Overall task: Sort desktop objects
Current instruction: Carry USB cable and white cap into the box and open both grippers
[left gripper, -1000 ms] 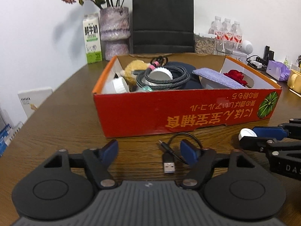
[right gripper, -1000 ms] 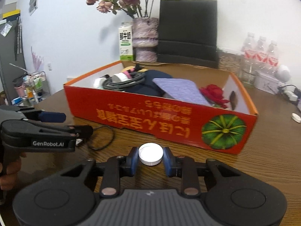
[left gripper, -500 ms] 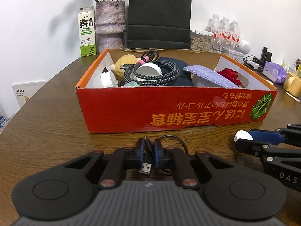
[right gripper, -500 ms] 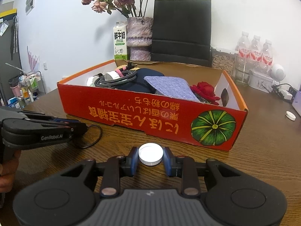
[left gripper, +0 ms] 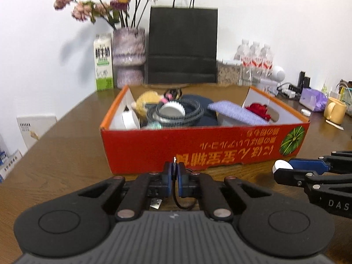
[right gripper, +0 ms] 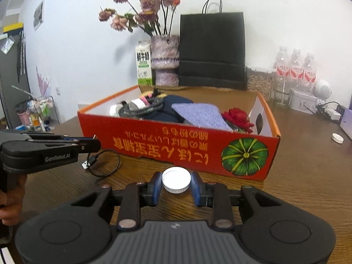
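Cable (right gripper: 103,162): thin, limp and light; pinched near one end, its loop and plug hang down to the desk (right gripper: 308,176).
Left gripper (left gripper: 175,173): fingers nearly together, clamped on the cable.
Cap (right gripper: 176,180): stiff, light, smooth plastic; take it across the rim.
Right gripper (right gripper: 176,186): fingers narrow, holding the cap.
Box (right gripper: 176,145): just behind both.

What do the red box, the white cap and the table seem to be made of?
Red box: printed cardboard, with thin creased walls and pale insides. White cap: likely plastic, smooth, with a ribbed rim. Table: wood or wood veneer, with brown grain and a slight sheen.
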